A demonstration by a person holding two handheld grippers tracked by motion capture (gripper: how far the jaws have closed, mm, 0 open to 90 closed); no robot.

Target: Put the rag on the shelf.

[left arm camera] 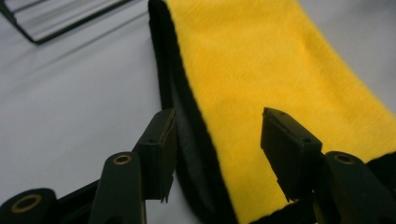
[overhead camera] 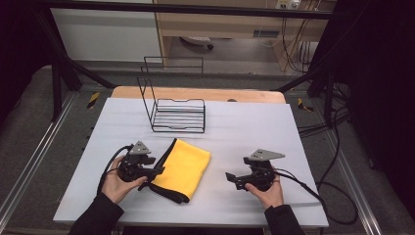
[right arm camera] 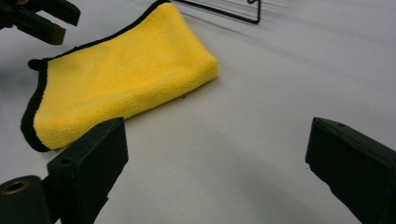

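A folded yellow cloth (overhead camera: 183,166) with a black hem lies flat on the white table (overhead camera: 254,127), left of centre. My left gripper (overhead camera: 155,171) rests at the cloth's left edge, pointing right. In the left gripper view, my left gripper (left arm camera: 217,126) is open, its jaws standing apart over the black hem and the yellow cloth (left arm camera: 261,70), with the pads pressing on nothing. My right gripper (overhead camera: 230,177) sits on bare table to the right of the cloth, pointing left. In the right gripper view, my right gripper (right arm camera: 215,149) is open wide and empty, with the cloth (right arm camera: 126,79) ahead of it.
A black wire rack (overhead camera: 178,115) stands behind the cloth near the table's middle back; its rack base (right arm camera: 224,11) shows at the top of the right gripper view. Cables trail off the table's right side. Bare white surface lies between the cloth and my right gripper.
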